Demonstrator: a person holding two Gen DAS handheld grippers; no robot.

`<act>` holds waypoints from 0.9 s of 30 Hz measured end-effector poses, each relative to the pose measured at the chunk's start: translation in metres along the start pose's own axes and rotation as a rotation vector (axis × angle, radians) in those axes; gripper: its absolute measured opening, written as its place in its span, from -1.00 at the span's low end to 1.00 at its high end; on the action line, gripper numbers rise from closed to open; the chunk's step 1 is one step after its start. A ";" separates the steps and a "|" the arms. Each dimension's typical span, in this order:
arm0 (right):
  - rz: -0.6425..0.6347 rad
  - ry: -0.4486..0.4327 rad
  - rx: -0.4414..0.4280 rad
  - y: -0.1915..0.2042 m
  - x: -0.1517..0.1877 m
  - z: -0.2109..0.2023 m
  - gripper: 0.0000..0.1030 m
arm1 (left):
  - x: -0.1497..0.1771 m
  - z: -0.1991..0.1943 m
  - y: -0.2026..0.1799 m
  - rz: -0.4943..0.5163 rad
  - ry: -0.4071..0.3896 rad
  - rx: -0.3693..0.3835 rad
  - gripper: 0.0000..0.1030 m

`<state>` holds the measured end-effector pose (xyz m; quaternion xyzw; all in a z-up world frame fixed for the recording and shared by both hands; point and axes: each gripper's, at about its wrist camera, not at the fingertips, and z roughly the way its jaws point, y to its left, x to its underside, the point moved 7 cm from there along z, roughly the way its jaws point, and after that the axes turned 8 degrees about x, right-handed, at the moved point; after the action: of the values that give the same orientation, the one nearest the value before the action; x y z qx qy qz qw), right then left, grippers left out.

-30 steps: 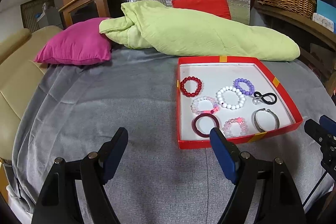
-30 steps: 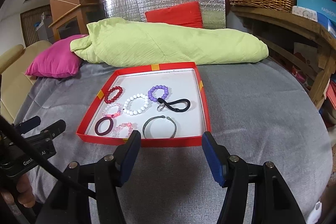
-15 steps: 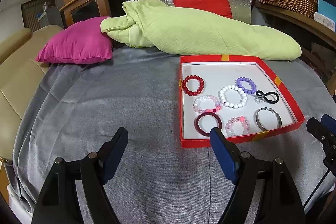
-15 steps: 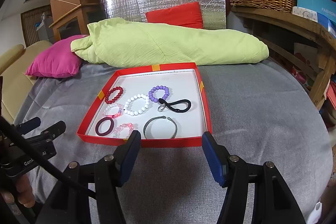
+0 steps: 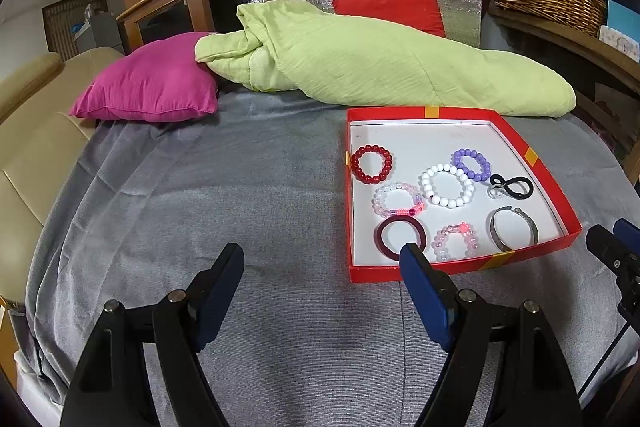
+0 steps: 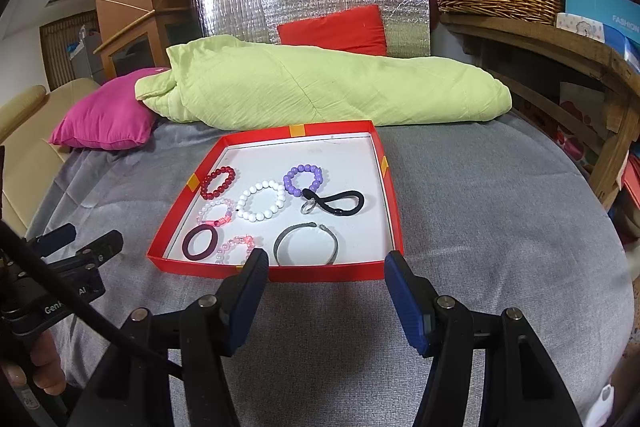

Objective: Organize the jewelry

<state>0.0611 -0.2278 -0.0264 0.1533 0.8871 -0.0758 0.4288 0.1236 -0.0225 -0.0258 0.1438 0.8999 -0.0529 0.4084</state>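
Red tray (image 6: 276,273) on grey cover: eight pieces laid apart inside, among them red bead bracelet (image 6: 217,182) and grey cuff (image 6: 306,243); left gripper (image 5: 322,291) and right gripper (image 6: 322,291) both spread, empty, short of tray; sorting apparently complete.

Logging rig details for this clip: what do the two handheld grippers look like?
Both the left gripper and the right gripper have matte black arms with silver pivot pins and dark blue pads on the jaws. In the right wrist view, the left gripper's body shows partial white lettering, a black cable, and bare fingers gripping it.
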 end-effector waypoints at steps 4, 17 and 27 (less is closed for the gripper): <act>0.000 0.000 -0.001 0.001 0.000 0.000 0.25 | 0.000 -0.001 0.002 0.000 0.002 -0.004 0.57; 0.001 -0.001 0.000 0.001 0.001 0.000 0.24 | 0.001 0.000 0.004 -0.004 0.006 -0.012 0.57; 0.018 0.002 -0.013 -0.001 0.000 0.000 0.24 | 0.001 0.000 0.007 -0.006 0.007 -0.015 0.57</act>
<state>0.0608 -0.2283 -0.0260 0.1583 0.8866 -0.0661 0.4296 0.1247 -0.0154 -0.0266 0.1381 0.9021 -0.0467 0.4062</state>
